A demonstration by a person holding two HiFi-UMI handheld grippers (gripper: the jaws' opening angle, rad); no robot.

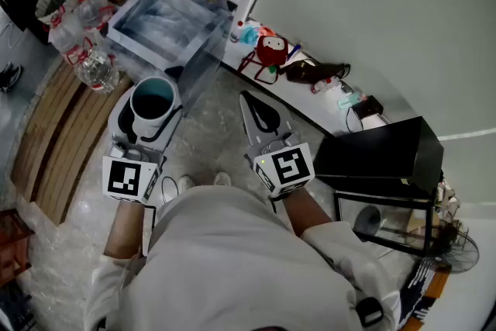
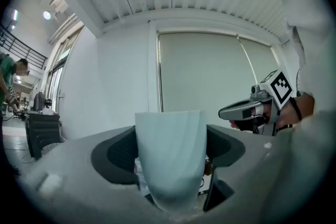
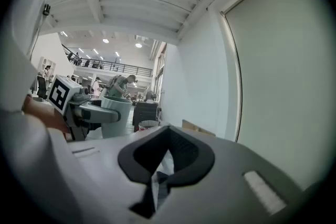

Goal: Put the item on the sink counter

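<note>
Left gripper point(image 2: 169, 157): jaws stood wide; pads pressed on both sides of the pale cup point(image 2: 169, 136)
Cup place: upright; lower centre of left gripper view; left of centre in head view
Right gripper point(image 3: 167, 165): jaws met; nothing between them

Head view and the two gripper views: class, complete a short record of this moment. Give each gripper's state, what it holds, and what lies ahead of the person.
Left gripper: shut on the cup
Cup: upright, pale outside, teal inside
Right gripper: shut, nothing between its jaws
Ahead of the person: clear box, beyond the cup
Cup's place: in the gripper, not set down
</note>
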